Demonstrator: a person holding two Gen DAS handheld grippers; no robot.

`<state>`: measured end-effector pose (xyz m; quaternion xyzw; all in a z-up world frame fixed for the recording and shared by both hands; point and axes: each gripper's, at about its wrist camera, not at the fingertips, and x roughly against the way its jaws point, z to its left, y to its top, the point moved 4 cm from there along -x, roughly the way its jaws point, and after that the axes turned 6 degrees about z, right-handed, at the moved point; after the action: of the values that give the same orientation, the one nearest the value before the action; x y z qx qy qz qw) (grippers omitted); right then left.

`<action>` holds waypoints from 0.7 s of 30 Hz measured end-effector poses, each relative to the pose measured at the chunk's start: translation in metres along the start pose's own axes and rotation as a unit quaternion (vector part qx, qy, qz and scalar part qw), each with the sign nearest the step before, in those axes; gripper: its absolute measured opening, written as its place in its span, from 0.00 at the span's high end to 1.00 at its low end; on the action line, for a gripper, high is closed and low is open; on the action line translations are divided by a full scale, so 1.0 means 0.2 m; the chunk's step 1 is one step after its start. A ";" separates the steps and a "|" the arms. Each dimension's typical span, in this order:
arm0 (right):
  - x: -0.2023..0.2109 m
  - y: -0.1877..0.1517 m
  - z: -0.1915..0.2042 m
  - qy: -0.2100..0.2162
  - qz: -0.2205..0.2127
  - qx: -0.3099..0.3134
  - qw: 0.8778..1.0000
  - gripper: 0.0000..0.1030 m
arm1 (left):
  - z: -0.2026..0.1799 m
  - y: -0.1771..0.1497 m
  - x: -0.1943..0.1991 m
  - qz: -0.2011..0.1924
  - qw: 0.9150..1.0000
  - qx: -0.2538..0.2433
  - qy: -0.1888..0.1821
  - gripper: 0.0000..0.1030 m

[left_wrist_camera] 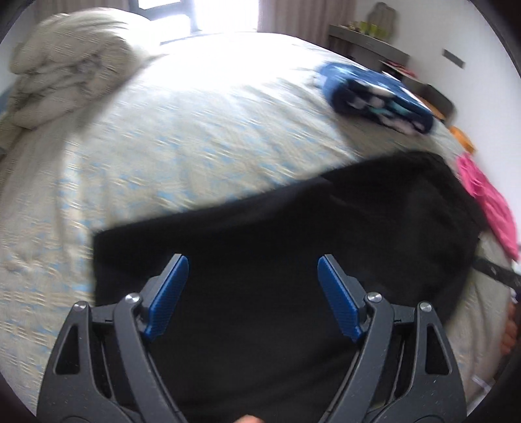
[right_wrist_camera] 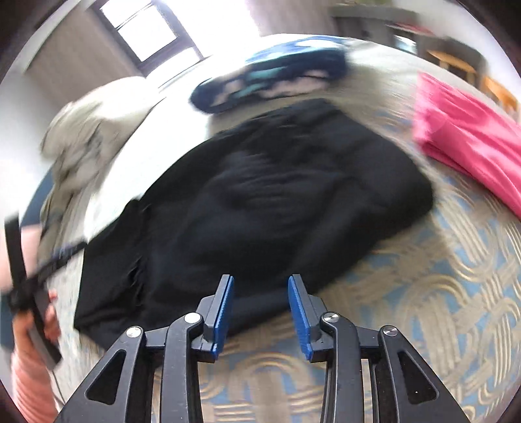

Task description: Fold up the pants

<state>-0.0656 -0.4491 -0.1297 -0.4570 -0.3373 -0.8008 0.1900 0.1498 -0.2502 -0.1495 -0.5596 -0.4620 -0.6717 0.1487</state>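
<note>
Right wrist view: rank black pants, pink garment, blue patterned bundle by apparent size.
1. black pants, by far the largest.
2. pink garment, cut off by the frame edge.
3. blue patterned bundle, looks close to the pink one; it lies farther away and is blurred, so ranks 2 and 3 are unsure.

So this is my bedroom: the bed (left_wrist_camera: 202, 136) fills most of the view, covered in a cream spread with a pale blue woven pattern. A window (right_wrist_camera: 146, 32) behind it blasts in daylight and washes out the far end, with beige curtains (left_wrist_camera: 293, 14) hanging beside it. There's a dark shelf unit (left_wrist_camera: 368, 45) against the white wall (left_wrist_camera: 439, 29) too.
</note>
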 end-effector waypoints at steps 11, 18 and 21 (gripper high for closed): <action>0.05 0.01 -0.27 0.036 -0.011 -0.071 0.997 0.52 | -0.45 -0.26 -0.08 0.082 0.989 -0.050 -0.112 0.22; 0.03 0.04 -0.27 0.050 -0.014 -0.066 0.996 0.50 | -0.51 -0.28 0.11 0.047 0.988 -0.094 -0.111 0.21; 0.03 0.05 -0.28 0.055 -0.018 -0.073 0.996 0.49 | -0.48 -0.22 0.13 0.029 0.991 -0.095 -0.089 0.22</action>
<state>-0.0956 -0.4964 -0.1409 -0.4189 -0.2755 -0.8504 0.1598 0.0509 -0.2953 -0.1412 -0.6418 -0.3910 -0.6557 0.0729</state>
